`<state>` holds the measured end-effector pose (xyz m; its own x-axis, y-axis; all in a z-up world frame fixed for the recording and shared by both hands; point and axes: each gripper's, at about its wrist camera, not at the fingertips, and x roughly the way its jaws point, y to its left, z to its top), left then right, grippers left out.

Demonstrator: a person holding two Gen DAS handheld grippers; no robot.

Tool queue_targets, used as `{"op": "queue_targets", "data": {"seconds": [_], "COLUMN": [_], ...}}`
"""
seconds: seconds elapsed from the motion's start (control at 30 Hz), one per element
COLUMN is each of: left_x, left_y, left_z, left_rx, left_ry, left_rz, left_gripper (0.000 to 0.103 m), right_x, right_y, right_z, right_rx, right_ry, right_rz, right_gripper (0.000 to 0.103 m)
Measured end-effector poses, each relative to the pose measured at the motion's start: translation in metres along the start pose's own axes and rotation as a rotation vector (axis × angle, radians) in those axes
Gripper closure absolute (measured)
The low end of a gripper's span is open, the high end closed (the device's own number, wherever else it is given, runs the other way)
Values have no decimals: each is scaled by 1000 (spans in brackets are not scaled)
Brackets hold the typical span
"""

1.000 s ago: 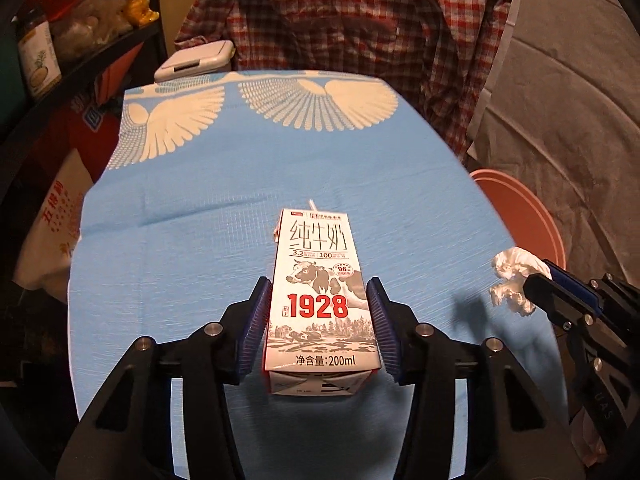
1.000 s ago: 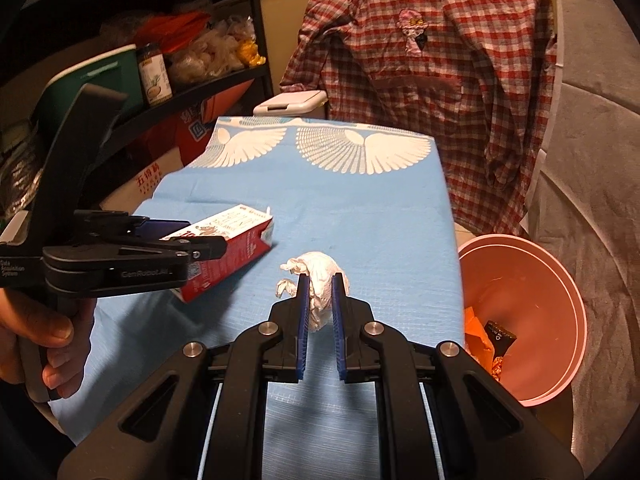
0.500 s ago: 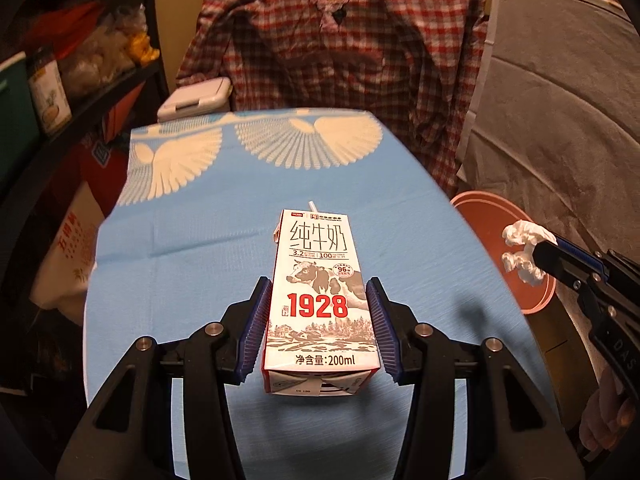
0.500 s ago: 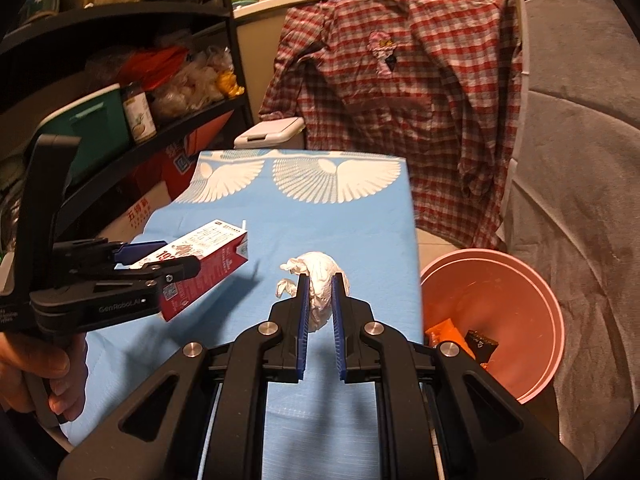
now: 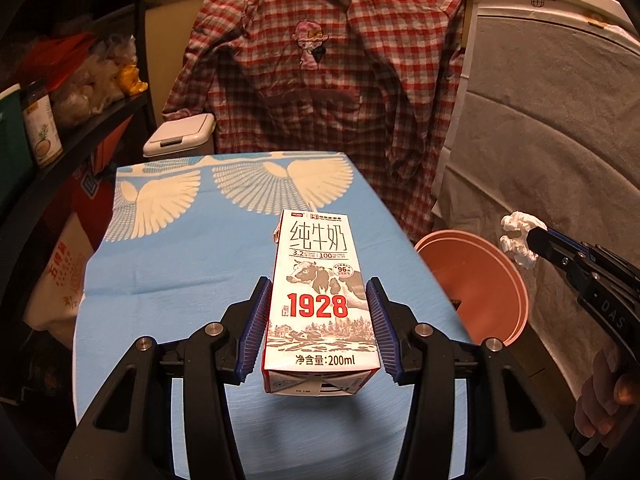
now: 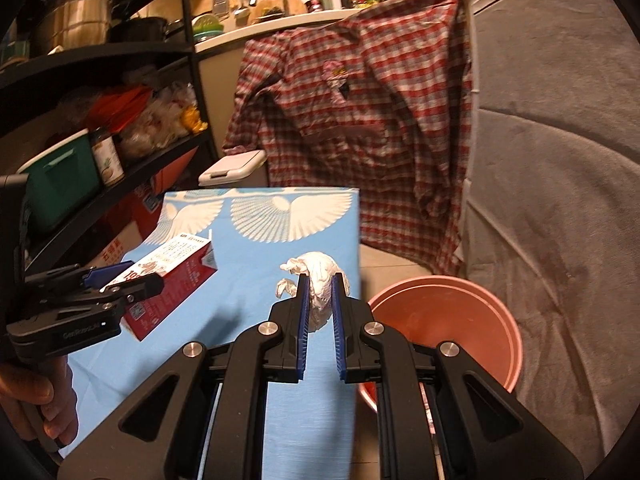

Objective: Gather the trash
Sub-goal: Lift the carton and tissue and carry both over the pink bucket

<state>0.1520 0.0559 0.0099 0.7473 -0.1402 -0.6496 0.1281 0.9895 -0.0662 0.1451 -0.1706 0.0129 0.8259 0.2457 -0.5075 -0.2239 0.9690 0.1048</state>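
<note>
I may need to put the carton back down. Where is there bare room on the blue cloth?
The blue cloth looks bare from the white fan print to its near edge. Crowded: the right edge, where the bucket stands beside it below the tissue wad.

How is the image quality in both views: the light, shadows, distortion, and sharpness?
Left wrist view: warm dim light, dark corners, straight edges bowed by the fisheye; the milk carton print is sharp, with its shadow on the blue cloth below. Right wrist view: same warm cast; the tissue is sharp, the shelf dark.
</note>
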Motion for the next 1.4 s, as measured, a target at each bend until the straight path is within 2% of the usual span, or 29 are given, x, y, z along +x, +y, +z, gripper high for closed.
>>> {"op": "queue_targets", "data": {"seconds": [0.8, 1.4], "left_x": [20, 68], "left_y": [-72, -153], "left_z": [22, 28], "left_rx": [35, 88], "left_ry": [-40, 27], "left_rz": [-77, -184], "left_gripper": [55, 55], "right_x": [-22, -5], "right_y": [-99, -123], "right_z": [31, 28], "right_rx": [117, 152], "right_ry": [-31, 19], "right_rz": [-134, -153], "right_gripper": [91, 89]}}
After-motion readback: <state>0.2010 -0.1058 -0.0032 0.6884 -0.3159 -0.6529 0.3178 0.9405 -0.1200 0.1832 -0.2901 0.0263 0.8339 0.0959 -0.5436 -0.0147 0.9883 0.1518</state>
